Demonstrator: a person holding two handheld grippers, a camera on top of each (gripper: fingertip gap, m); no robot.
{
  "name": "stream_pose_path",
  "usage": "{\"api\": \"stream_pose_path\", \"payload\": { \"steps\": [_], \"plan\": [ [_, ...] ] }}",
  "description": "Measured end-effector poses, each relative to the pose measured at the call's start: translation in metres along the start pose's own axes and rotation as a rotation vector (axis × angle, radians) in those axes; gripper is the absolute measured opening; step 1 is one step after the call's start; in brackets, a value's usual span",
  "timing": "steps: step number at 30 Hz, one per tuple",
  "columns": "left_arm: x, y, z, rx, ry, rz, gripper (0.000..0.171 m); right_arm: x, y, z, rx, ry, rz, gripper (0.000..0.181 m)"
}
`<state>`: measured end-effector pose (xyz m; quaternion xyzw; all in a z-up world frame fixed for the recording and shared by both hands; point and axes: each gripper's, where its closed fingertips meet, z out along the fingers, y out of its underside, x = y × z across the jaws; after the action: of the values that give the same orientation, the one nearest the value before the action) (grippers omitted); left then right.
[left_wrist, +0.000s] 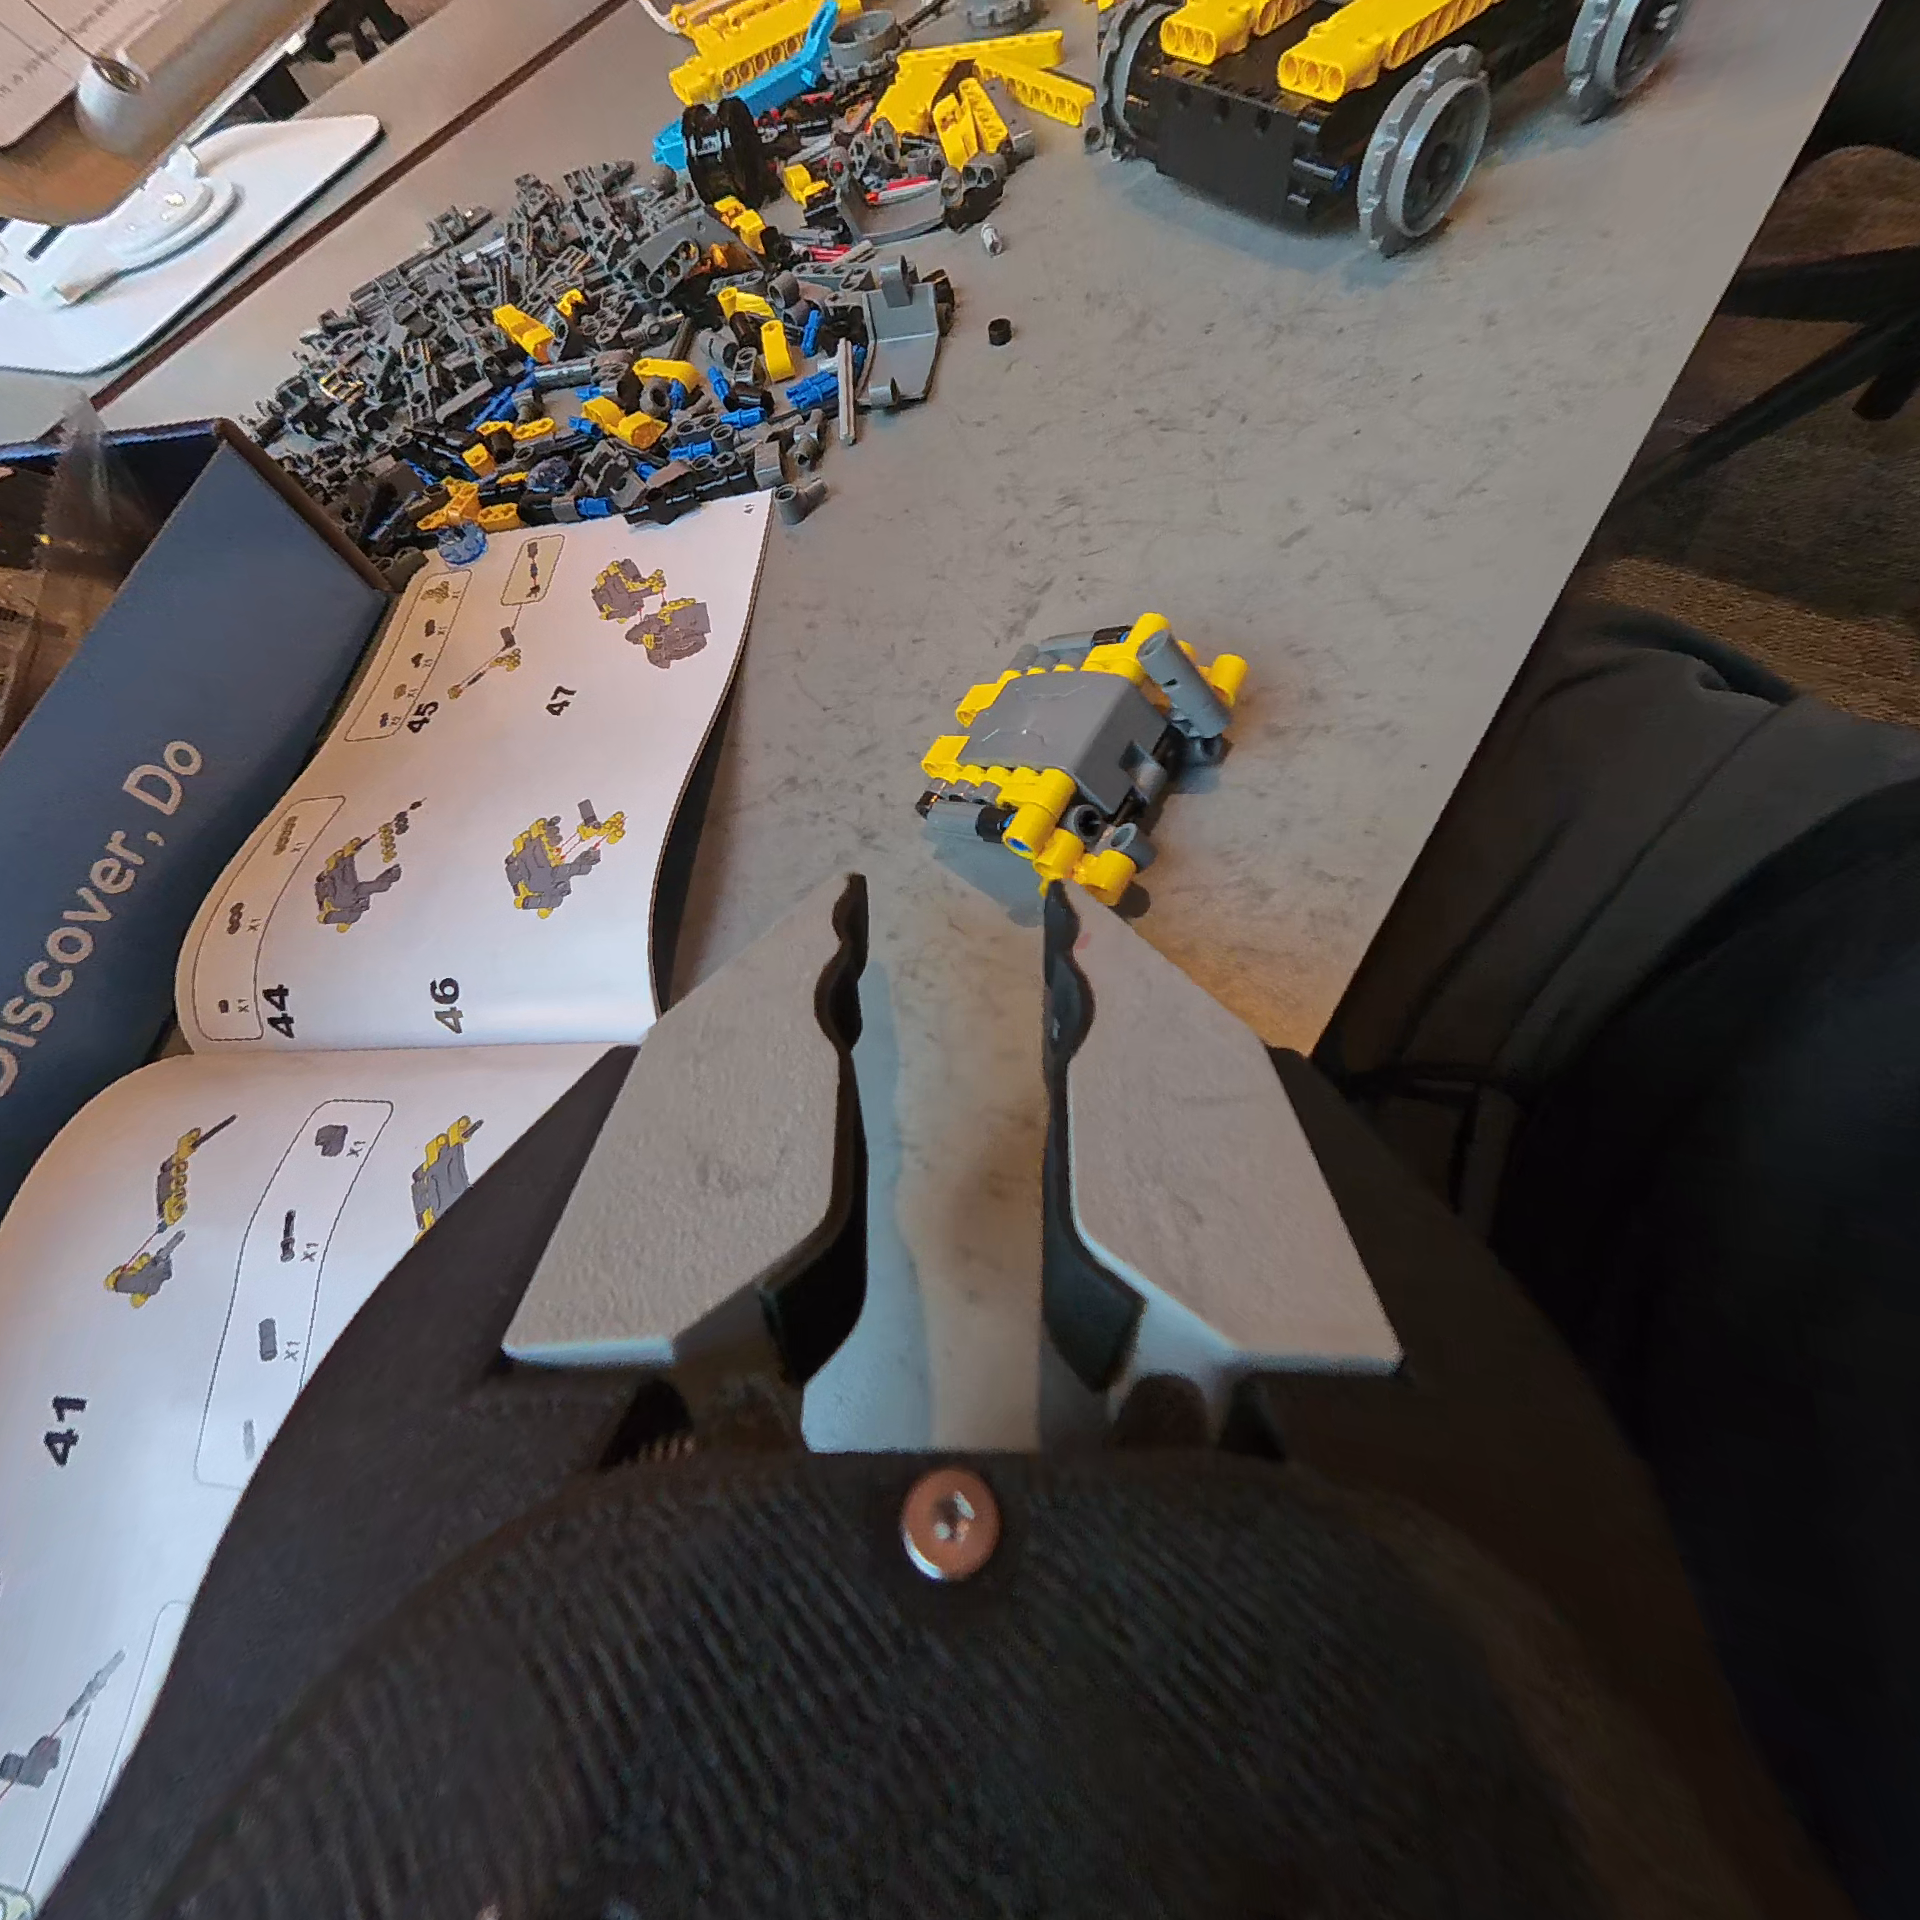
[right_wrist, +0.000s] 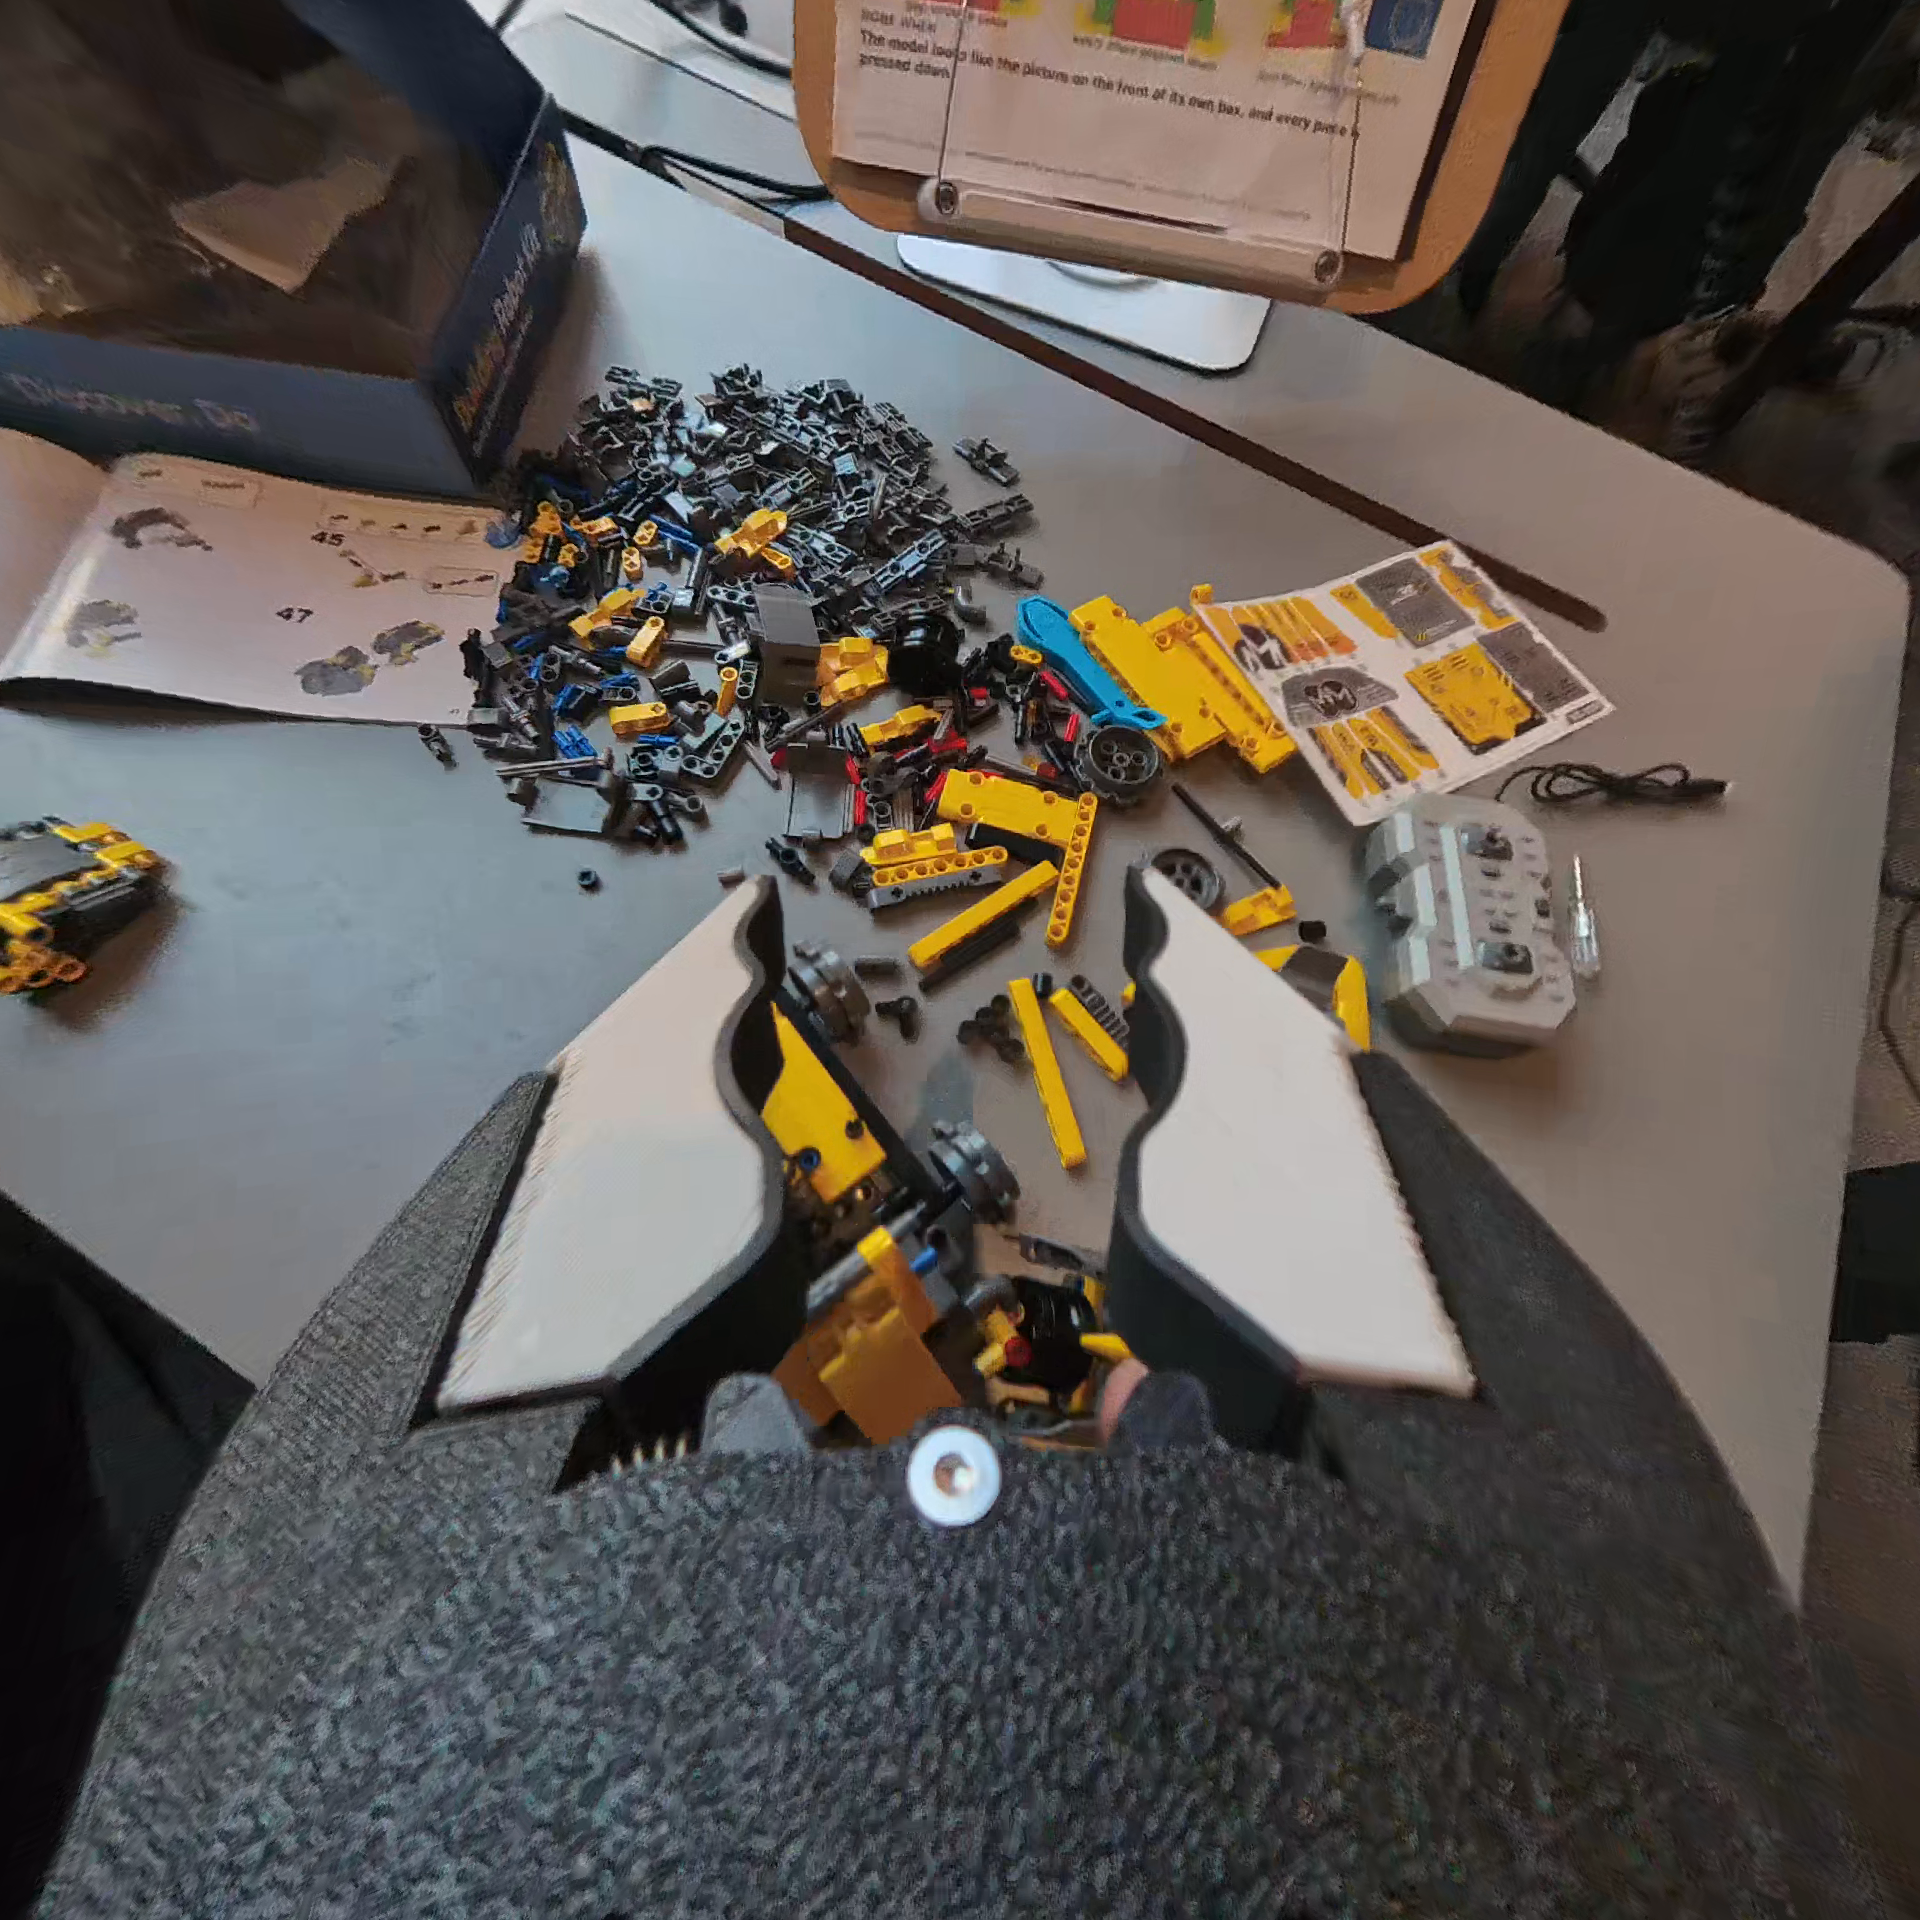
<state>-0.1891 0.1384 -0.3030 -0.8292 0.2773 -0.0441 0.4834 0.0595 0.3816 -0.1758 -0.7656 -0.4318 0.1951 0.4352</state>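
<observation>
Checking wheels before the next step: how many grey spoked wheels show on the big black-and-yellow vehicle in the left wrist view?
3: near wheel, rear wheel, and one partly hidden at the front. Others may be hidden.

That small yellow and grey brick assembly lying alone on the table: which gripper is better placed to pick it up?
Probably the left. The left gripper has its jaws open and empty, right in front of the small assembly. The right gripper hangs over the wheeled model, and there the assembly sits far to the side.
</observation>
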Motion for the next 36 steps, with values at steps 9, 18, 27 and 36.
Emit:
{"api": "stream_pose_path", "payload": {
  "steps": [9, 18, 27, 36],
  "plan": [
    [0.004, -0.004, -0.006, 0.052, -0.010, 0.043, 0.028, -0.078, -0.060, 0.080, -0.102, -0.141, -0.094, 0.077],
    [0.004, -0.005, -0.009, 0.072, -0.013, 0.044, 0.027, -0.163, -0.039, 0.179, -0.348, -0.324, -0.121, 0.059],
    [0.005, -0.005, -0.009, 0.073, -0.021, 0.053, 0.027, -0.166, -0.008, 0.195, -0.436, -0.342, -0.069, 0.019],
    [0.004, -0.004, -0.008, 0.066, -0.026, 0.056, 0.026, -0.171, 0.006, 0.166, -0.435, -0.348, -0.096, 0.008]
  ]
}}
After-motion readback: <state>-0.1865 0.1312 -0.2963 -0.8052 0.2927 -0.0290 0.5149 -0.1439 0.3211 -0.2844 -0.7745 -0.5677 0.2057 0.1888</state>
